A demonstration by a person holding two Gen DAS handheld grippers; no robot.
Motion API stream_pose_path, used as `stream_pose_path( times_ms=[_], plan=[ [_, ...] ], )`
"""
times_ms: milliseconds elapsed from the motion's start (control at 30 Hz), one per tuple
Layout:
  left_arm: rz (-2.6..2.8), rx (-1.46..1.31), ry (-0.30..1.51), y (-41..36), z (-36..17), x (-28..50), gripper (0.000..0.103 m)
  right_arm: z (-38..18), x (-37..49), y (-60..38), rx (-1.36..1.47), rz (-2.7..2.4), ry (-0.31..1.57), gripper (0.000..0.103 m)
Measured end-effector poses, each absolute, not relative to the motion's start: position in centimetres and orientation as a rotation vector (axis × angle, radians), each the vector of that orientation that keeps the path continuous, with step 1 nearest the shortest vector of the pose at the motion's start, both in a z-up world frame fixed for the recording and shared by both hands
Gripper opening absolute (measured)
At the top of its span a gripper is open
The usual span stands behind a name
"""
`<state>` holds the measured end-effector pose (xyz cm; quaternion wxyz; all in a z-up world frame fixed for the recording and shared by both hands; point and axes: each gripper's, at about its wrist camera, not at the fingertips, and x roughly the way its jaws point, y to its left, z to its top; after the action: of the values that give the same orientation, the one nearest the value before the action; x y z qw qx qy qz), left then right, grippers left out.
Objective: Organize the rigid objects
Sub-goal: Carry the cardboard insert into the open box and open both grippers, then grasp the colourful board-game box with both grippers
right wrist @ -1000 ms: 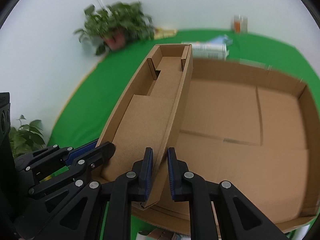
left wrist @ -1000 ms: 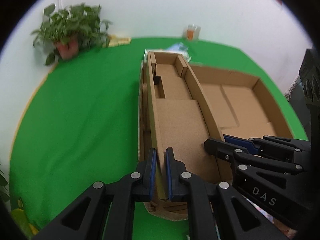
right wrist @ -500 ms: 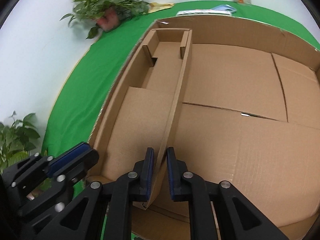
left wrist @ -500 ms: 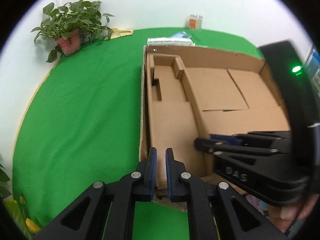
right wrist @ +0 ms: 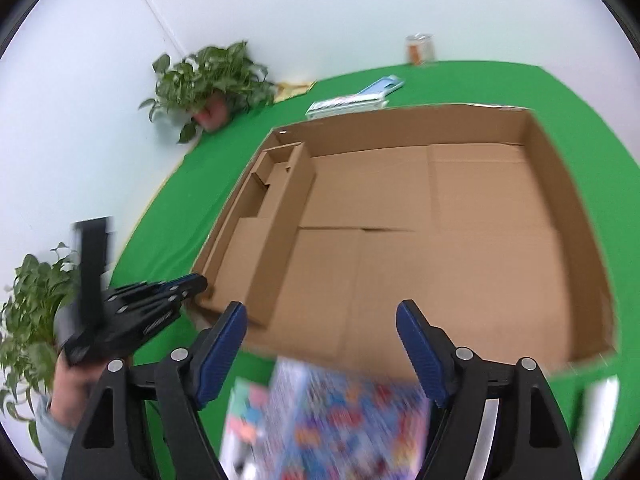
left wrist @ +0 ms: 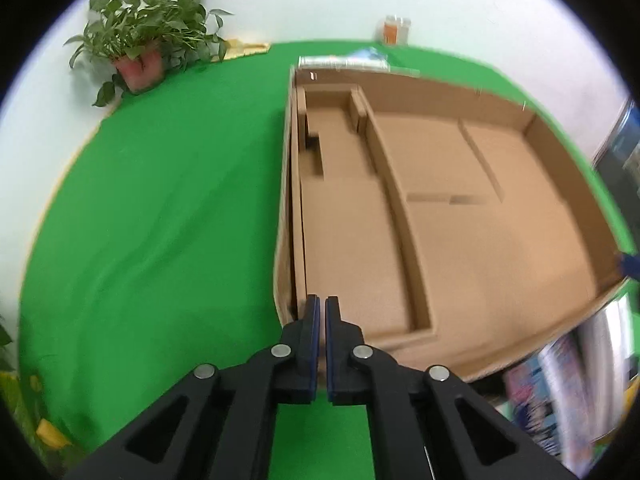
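Counter (right wrist: pixel 500 84) covered in bright green cloth, butted into a corner of plain white walls (right wrist: pixel 320 8). Potted plant (left wrist: pixel 146 46) in that corner; a second plant (right wrist: pixel 28 304) nearer along the same wall. Even, diffuse light; no hard shadows.

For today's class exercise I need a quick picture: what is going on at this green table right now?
A person holds a gripper in each hand over a large, shallow brown cardboard box. A narrow cardboard insert tray lies along one side inside it. The left gripper is shut at that tray's near end. The right gripper is opening above blurred colourful packets.
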<state>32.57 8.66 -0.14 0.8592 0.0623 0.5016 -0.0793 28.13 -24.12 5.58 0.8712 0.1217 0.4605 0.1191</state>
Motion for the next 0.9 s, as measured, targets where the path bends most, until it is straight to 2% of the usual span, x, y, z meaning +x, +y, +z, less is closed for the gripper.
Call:
stream_pose_path(
  times_ms=[200, 233, 267, 333, 467, 533, 567, 600, 667, 733, 900],
  plan=[
    [-0.141, 0.099, 1.053, 8.6, -0.2, 31.0, 0.000, 5.9, 21.0, -27.2, 0.252, 0.260, 0.940, 0.080],
    [-0.135, 0.099, 1.056, 8.6, -0.2, 30.9, 0.000, 6.0, 19.9, -27.5, 0.254, 0.265, 0.927, 0.085],
    [-0.125, 0.100, 1.057, 8.6, -0.2, 30.7, 0.000, 6.0, 19.4, -28.4, 0.261, 0.275, 0.920, 0.094],
    [-0.107, 0.092, 1.058, 8.6, 0.0, 30.5, 0.001, 6.1, 18.0, -28.9, 0.264, 0.313, 0.919, 0.103],
    [-0.070, 0.109, 0.984, 8.2, 1.4, 28.8, 0.001, 4.8, 16.5, -29.3, 0.274, 0.405, 0.941, 0.102],
    [-0.068, 0.118, 0.924, 7.9, 2.9, 27.1, 0.005, 4.3, 15.2, -29.7, 0.301, 0.482, 0.942, 0.102],
    [-0.087, 0.095, 0.901, 7.8, 3.9, 25.8, 0.021, 4.1, 14.5, -29.6, 0.295, 0.518, 0.936, 0.102],
    [-0.112, 0.057, 0.885, 7.7, 4.7, 24.5, 0.051, 4.0, 14.0, -29.5, 0.287, 0.548, 0.933, 0.102],
    [-0.185, -0.029, 0.851, 7.1, 5.9, 21.7, 0.084, 3.2, 12.9, -28.9, 0.279, 0.605, 0.947, 0.102],
    [-0.287, -0.056, 0.860, 5.4, 5.9, 19.2, 0.084, 2.4, 12.1, -28.6, 0.293, 0.633, 0.972, 0.102],
    [-0.455, -0.141, 1.035, 1.8, 2.5, 16.5, 0.084, 0.2, 10.8, -29.7, 0.414, 0.665, 1.040, 0.102]
  ],
)
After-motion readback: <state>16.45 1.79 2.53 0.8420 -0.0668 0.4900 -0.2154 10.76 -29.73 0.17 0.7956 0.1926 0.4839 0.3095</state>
